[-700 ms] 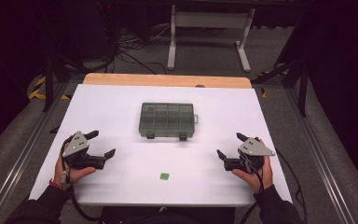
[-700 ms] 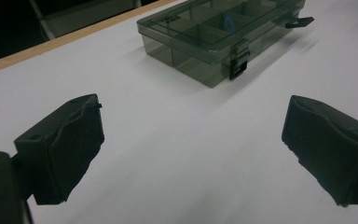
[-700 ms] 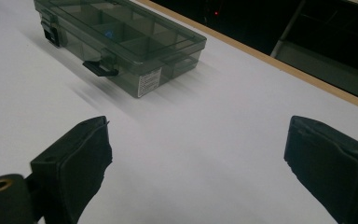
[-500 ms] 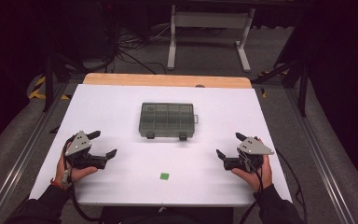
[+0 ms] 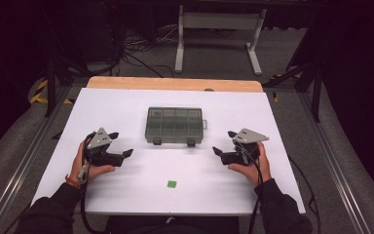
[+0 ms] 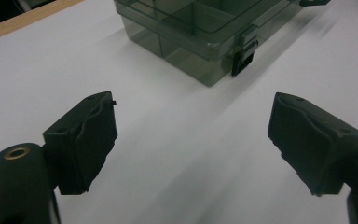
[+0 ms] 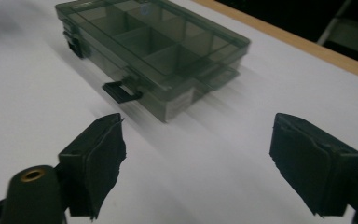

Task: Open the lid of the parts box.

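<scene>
At centre frame, a smoky translucent plastic compartment box (image 5: pixel 175 125) sits shut between both spread, empty grippers.
Left gripper (image 5: pixel 121 145) and right gripper (image 5: pixel 224 142) should approach level — one per front latch (image 7: pixel 121 90).

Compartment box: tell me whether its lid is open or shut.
Shut. The compartment box lies flat with its clear lid down over the dividers; whether the front latches are fastened I cannot tell.

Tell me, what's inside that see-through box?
The grey compartment box is shut, its clasps closed. Through the clear lid you can see dividers making small compartments, and the ones in view look empty. The far corners are too dim to tell.
</scene>
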Motion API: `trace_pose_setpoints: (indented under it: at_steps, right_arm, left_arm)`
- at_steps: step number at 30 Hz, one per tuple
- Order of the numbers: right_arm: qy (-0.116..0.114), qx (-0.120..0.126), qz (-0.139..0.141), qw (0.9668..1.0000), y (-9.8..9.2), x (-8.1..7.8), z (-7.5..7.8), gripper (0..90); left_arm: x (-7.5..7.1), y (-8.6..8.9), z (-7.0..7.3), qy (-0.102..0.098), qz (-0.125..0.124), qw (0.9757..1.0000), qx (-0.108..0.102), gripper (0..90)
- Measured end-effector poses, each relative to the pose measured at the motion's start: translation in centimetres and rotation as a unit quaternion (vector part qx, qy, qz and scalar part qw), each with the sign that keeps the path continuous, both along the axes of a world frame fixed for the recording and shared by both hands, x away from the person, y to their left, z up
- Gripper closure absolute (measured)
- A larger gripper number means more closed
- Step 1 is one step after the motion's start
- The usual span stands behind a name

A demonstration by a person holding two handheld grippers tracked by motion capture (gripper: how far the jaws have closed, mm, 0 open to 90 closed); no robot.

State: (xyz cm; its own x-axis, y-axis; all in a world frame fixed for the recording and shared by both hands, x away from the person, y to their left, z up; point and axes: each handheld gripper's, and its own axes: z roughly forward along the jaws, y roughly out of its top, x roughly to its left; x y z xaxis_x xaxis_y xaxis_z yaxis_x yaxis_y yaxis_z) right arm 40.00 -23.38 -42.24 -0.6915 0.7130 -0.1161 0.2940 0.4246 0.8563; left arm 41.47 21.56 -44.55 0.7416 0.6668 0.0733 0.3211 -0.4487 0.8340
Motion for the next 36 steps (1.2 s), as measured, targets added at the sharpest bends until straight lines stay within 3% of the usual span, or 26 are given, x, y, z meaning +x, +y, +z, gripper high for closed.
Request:
trace_pose_setpoints:
  at_steps: [3,4,7,12,14,24,27,31,36]
  right_arm:
    - [0.006,-0.011,0.006,0.9999,1.9,1.4,-0.1,34.0]
    - [0.013,-0.007,0.019,0.9997,2.4,1.8,-0.3,37.4]
    - [0.034,-0.029,0.029,0.9986,3.9,3.0,-1.1,38.0]
    - [0.056,-0.012,0.033,0.9978,4.6,4.4,-1.6,43.1]
    - [0.058,-0.016,0.032,0.9977,5.0,4.8,-1.7,43.3]
    - [0.082,-0.015,0.021,0.9963,4.9,5.4,-2.6,47.4]
    - [0.084,-0.015,0.022,0.9961,5.0,5.3,-2.8,51.7]
    - [0.076,-0.021,0.023,0.9966,5.2,5.1,-2.7,50.9]
    - [0.081,-0.021,0.028,0.9961,5.0,4.7,-2.7,50.2]
  left_arm:
    - [1.3,-1.3,0.0,-0.001,-0.011,0.9999,0.001,25.4]
    - [1.9,-1.7,-0.1,0.009,-0.011,0.9999,0.001,29.1]
    - [3.1,-2.5,-0.5,0.024,-0.01,0.9997,-0.001,31.3]
    - [4.1,-3.3,-1.0,0.044,-0.013,0.9989,0.004,38.6]
    - [4.5,-3.4,-1.1,0.053,-0.016,0.9984,-0.005,39.4]
    - [4.9,-4.3,-1.4,0.059,-0.035,0.9976,-0.011,41.4]
    - [4.9,-4.6,-1.4,0.059,-0.038,0.9975,-0.008,42.1]
    - [5.0,-4.6,-1.4,0.061,-0.039,0.9974,-0.007,43.0]
    - [4.9,-4.6,-1.4,0.063,-0.044,0.997,-0.008,43.7]
